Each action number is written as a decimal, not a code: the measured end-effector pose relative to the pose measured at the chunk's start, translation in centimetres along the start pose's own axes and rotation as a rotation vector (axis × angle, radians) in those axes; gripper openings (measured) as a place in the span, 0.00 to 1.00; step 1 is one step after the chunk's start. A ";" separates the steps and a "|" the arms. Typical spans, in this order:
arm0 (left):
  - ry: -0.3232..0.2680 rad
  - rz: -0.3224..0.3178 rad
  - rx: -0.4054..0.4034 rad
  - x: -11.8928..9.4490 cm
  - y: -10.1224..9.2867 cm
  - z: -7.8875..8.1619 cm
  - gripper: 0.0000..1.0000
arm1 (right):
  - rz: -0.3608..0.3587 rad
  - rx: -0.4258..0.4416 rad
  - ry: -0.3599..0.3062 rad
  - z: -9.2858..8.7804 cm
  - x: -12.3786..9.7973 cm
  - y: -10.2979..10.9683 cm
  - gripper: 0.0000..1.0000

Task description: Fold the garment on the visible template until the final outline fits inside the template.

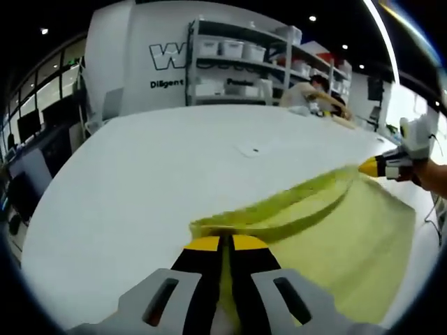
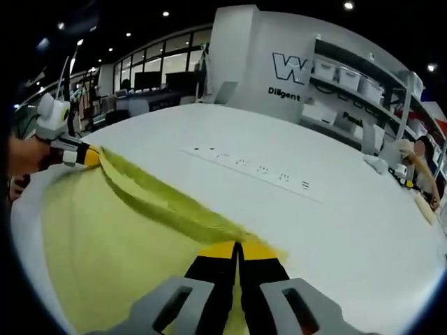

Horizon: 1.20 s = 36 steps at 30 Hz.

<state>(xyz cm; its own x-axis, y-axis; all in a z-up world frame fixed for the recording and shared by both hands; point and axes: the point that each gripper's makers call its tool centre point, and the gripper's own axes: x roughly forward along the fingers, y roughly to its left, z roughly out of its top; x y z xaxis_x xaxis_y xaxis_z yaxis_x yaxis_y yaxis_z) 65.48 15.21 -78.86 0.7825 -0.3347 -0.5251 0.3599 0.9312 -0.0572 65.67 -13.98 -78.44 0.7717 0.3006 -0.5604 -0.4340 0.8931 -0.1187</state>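
Both the left gripper [image 1: 224, 241] and right gripper [image 2: 238, 249] pinch the yellow garment [image 1: 349, 244] edge taut over the white table [image 1: 140, 181]; carry it level, evenly, so the fold lands straight.

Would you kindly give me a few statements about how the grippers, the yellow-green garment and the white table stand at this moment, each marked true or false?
1. Both grippers are shut on the garment. True.
2. The left gripper hangs open above the table. False: it pinches the garment's edge.
3. The garment is yellow-green. True.
4. The garment lies neatly folded into a small square. False: it is spread wide, its edge stretched between the left gripper and the right gripper.
5. Shelves with white bins stand beyond the table. True.
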 end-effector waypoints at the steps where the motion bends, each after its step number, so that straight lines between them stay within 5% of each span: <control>1: 0.002 0.001 -0.001 0.0 0.0 0.0 0.00 | 0.000 0.001 0.003 -0.1 0.1 -0.1 0.00; 11: 0.017 0.010 0.014 0.3 0.0 -0.2 0.00 | -0.008 0.020 0.051 -2.0 0.6 -0.5 0.00; 36: 0.006 0.007 0.011 0.4 0.6 0.3 0.04 | -0.017 0.054 0.022 -1.0 0.0 -0.6 0.04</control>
<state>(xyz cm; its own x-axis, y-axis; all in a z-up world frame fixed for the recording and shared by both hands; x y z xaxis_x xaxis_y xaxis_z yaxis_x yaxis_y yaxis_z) 66.14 15.62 -78.82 0.7815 -0.3275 -0.5310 0.3605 0.9317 -0.0441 65.46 -14.82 -79.23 0.7681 0.2782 -0.5768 -0.3946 0.9150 -0.0842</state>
